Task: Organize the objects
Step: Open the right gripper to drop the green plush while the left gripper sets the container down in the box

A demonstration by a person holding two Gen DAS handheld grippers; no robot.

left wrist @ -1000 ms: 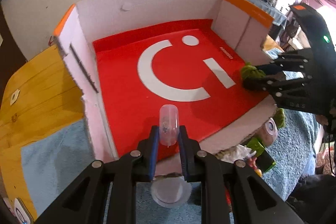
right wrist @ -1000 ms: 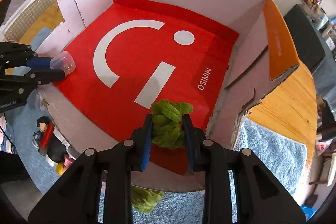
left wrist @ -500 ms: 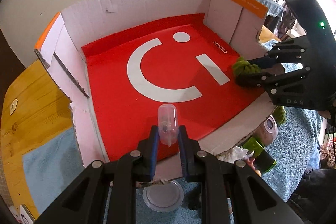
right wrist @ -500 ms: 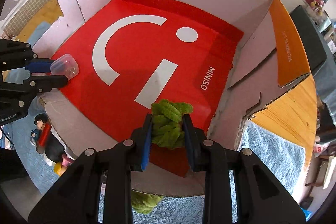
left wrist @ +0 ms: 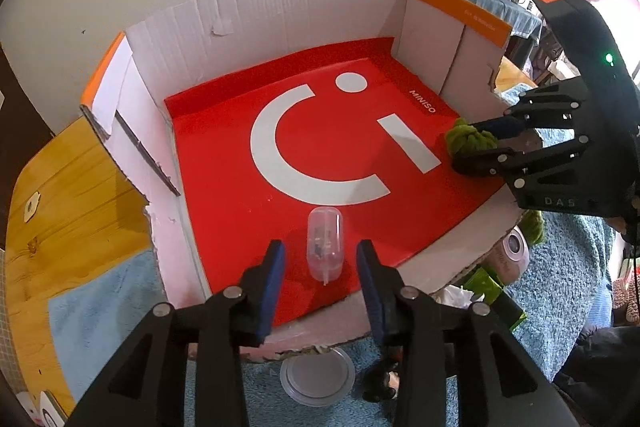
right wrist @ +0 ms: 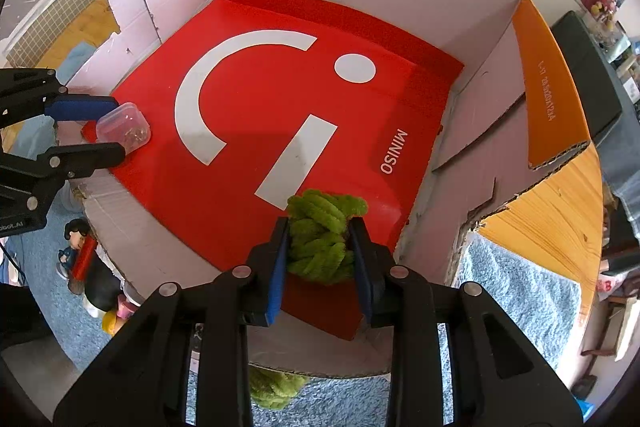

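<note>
Nearest the left wrist camera, at 6 o'clock, a round clear lid (left wrist: 317,375) lies on the blue mat (left wrist: 100,311), just outside the box (left wrist: 304,7). Just beyond it the left gripper (left wrist: 320,265) stands part-way wide; its jaws have just been opening, and the clear case (left wrist: 324,245) lies between the blue pads (left wrist: 276,267) with a gap on each side, resting on the red liner (left wrist: 224,195) near the box's front edge.

From the right wrist camera, the right gripper (right wrist: 320,247) is narrow and clamped on the green yarn (right wrist: 320,235), held at the liner's near edge at 6 o'clock. A second tuft of green yarn lies below it on the mat, outside the box. At 8 o'clock small figurines (right wrist: 80,247) sit on the mat beside the box wall. At 9 o'clock the left gripper and case show again over the liner's left edge.

Farther in, the liner carries a white arc, bar and dot and the word MINISO. White cardboard walls with orange flaps (right wrist: 552,83) close the far sides. Beyond, at 3 o'clock, the wooden desk (right wrist: 560,203) shows.
</note>
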